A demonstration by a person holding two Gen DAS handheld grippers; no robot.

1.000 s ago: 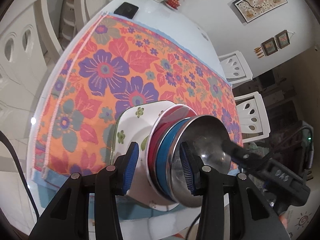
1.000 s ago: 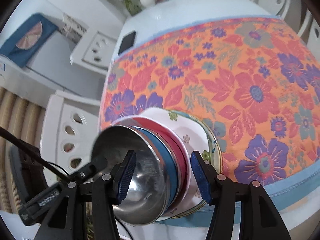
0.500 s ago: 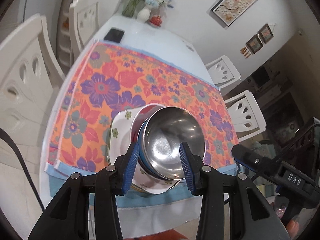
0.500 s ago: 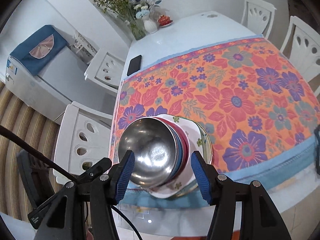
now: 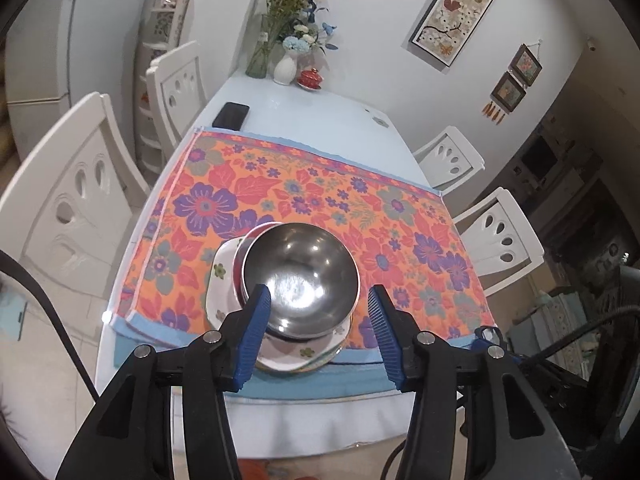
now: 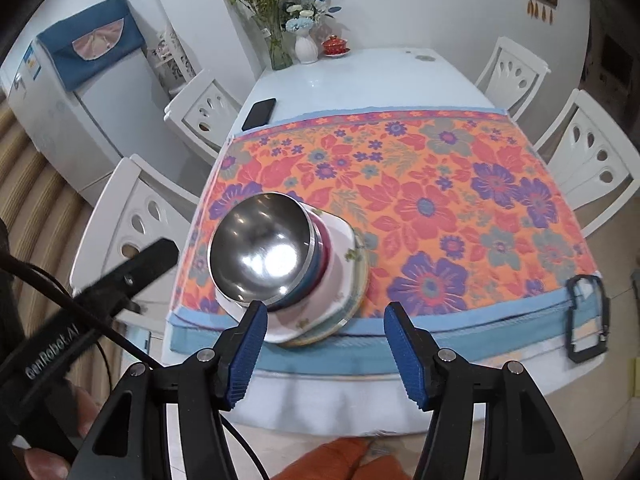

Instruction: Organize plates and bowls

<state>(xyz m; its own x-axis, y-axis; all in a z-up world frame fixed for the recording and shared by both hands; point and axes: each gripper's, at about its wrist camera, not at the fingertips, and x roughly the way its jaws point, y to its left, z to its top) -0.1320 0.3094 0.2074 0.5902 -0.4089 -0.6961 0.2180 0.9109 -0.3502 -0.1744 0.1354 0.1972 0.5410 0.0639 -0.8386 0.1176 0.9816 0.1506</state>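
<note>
Neatly nested bowls (image 5: 300,280) atop floral plates (image 6: 340,248)

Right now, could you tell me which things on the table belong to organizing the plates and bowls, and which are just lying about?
Belongs to the job:
steel bowl
blue and red bowls
floral plates

Just lying about:
phone
flower vases
red lidded cup
carabiner

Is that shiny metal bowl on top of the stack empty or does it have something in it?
Empty. The steel bowl shows only a bare, shiny inside with light reflections, seen also from the right wrist.
</note>
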